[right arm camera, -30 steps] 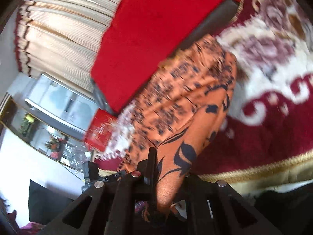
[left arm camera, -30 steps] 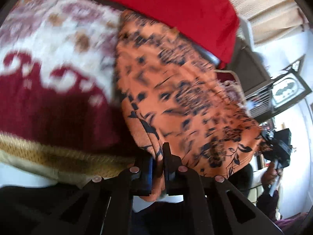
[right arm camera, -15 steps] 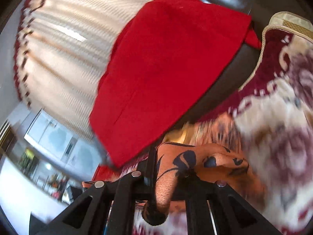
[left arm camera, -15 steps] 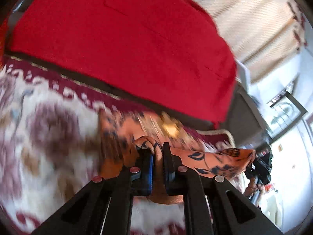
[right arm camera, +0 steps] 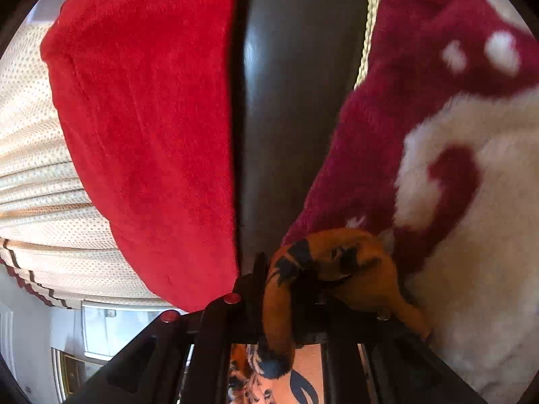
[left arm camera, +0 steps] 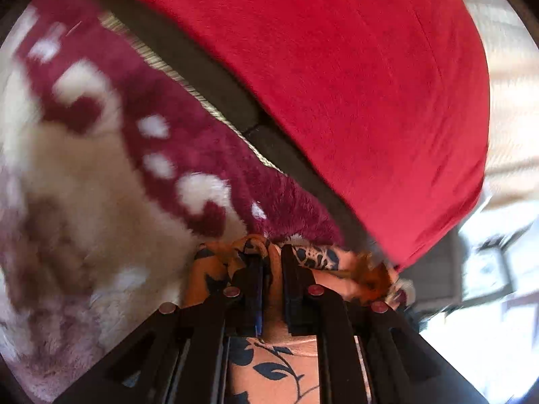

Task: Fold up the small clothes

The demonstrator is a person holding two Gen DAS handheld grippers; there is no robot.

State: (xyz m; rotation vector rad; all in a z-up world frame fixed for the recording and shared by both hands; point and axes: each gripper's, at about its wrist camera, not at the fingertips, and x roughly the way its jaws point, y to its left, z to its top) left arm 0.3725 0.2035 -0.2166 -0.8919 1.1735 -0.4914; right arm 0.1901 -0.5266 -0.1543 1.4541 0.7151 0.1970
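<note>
1. Nearest the left wrist camera, the left gripper (left arm camera: 271, 262) is clamped tight on the orange cloth (left arm camera: 269, 367), a printed piece with dark leaf and vine shapes. The fabric runs down between the two black fingers (left arm camera: 251, 279) and spreads below them toward the bottom edge.
2. Over on the right wrist camera, the right gripper (right arm camera: 286, 269) pinches that orange cloth (right arm camera: 333, 266) too. A bunched fold bulges over the top of the jaws and a twisted tail hangs down between the finger arms.
3. Just past both sets of fingertips the cloth is low over the fluffy blanket (left arm camera: 101, 202), maroon and cream with pale spots and swirls; whether it rests on it I cannot tell. In the right view the same blanket (right arm camera: 471, 202) fills the right side.
4. Beyond the blanket's corded edge lies a dark smooth strip of furniture, the sofa back (right arm camera: 283, 118).
5. Draped over that, a bright red cloth (left arm camera: 337, 84) takes up the top of the left view and the left half of the right view (right arm camera: 145, 118).
6. Farthest back, a cream dotted curtain (right arm camera: 30, 185) hangs with a striped trim, and below it a pale window (right arm camera: 107, 326).
</note>
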